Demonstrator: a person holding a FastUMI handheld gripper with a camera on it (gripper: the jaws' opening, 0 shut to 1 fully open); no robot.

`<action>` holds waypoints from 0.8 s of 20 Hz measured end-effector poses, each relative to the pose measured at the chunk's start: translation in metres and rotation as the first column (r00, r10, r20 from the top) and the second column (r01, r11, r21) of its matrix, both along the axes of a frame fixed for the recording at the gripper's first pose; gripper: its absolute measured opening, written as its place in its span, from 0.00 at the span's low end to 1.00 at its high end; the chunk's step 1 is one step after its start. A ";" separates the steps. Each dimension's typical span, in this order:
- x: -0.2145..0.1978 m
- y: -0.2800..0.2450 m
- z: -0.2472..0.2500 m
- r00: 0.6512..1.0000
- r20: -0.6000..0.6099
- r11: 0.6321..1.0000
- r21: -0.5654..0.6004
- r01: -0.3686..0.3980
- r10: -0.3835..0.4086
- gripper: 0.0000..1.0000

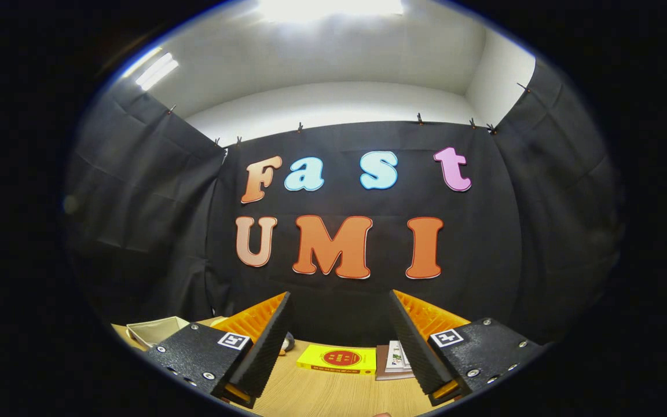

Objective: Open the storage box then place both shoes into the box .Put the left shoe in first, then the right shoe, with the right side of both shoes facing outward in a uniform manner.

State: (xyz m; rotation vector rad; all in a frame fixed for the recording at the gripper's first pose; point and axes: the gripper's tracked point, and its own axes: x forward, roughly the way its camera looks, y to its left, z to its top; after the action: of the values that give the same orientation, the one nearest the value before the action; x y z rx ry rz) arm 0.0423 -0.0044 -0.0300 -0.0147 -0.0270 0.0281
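My gripper (342,315) is held up above the wooden table (322,394), pointing at the black back wall, open with nothing between its fingers. A pale box (154,330) with an open top sits on the table left of the left finger (272,341). A small dark and light object (288,343), perhaps part of a shoe, peeks out just right of that finger; I cannot tell what it is.
A yellow book (338,359) lies flat on the table between the fingers, near the wall. A stack of thin books or booklets (394,360) lies right of it, beside the right finger (414,341). Black cloth closes the booth on three sides.
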 end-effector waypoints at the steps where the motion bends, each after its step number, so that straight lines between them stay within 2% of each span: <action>1: 0.000 0.001 0.000 1.000 0.000 1.000 0.000 0.000 0.000 0.97; 16: -0.001 -0.004 0.000 1.000 -0.015 1.000 0.005 0.023 -0.023 0.97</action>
State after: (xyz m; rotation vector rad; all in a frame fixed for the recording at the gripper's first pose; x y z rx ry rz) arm 0.0414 -0.0084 -0.0304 -0.0093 -0.0121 0.0053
